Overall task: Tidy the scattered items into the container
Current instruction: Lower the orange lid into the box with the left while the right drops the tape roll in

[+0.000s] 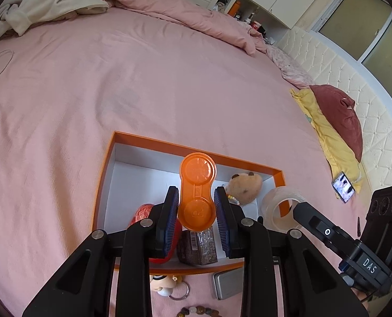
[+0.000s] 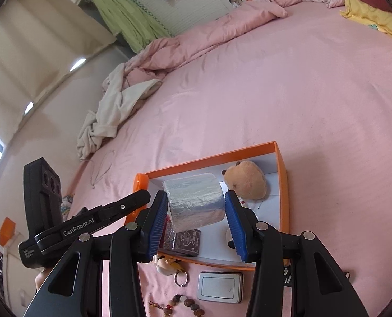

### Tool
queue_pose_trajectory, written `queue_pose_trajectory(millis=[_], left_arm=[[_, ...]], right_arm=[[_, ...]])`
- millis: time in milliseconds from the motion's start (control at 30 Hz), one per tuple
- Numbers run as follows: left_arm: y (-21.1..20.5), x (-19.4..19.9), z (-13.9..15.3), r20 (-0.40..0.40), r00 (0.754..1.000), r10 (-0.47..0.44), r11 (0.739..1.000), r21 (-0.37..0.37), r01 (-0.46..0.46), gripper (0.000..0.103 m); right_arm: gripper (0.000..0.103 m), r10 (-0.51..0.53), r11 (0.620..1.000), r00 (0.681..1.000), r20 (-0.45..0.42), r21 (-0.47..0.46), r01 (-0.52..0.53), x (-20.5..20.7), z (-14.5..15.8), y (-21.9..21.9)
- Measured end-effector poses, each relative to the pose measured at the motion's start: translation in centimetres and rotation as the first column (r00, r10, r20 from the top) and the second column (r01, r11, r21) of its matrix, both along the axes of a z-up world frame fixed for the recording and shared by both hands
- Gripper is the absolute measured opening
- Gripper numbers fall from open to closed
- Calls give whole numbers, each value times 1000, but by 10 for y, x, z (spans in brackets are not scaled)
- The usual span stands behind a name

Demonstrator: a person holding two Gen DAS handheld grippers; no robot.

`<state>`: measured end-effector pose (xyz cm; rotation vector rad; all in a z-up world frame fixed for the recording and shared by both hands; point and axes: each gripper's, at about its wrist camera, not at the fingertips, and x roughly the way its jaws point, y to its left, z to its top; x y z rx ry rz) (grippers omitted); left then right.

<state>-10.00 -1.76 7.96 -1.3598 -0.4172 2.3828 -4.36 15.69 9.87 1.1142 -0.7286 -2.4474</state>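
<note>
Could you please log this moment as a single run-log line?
left gripper: shut on orange lid | right gripper: shut on tape roll | both over orange box

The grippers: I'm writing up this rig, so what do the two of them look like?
Both are matte black linkage frames with round silver pivot pins. The fingers carry ribbed blue pads. The left gripper body reads "GenRobot.AI"; the right gripper body reads "DAS" beside a white ring mark.
</note>
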Motion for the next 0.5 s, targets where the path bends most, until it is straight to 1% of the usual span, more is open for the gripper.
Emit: queue_pose_trajectory(millis=[33,67,100,133,200,367,500], left_arm=[[1,0,-2,11,1000,0,1000,2,0,40],[1,1,-4,23,1000,2,1000,5,-2,46],[1,1,-7,35,999,4,1000,8,-4,55],[0,2,-9,44,999,10,1000,15,-10,58],[-3,4,-10,52,998,20,999,29,-21,58],[-10,11,-12,63,997,38,999,27,-40,58],[-19,28,-11,84,996,43,997,57,-48,58]], right_arm=[[45,1,1000,1000,-2,-2,-1,0,0,0],[45,0,1000,1000,-6,-10,0,1,0,0],[46,0,1000,1000,-10,-20,0,2,1,1],[48,-1,1000,1000,-15,-30,1,3,1,2],[53,-10,1000,1000,-21,-29,9,4,2,3],[53,-34,999,999,-21,0,34,9,2,5],[53,-63,997,998,-22,35,63,17,1,9]])
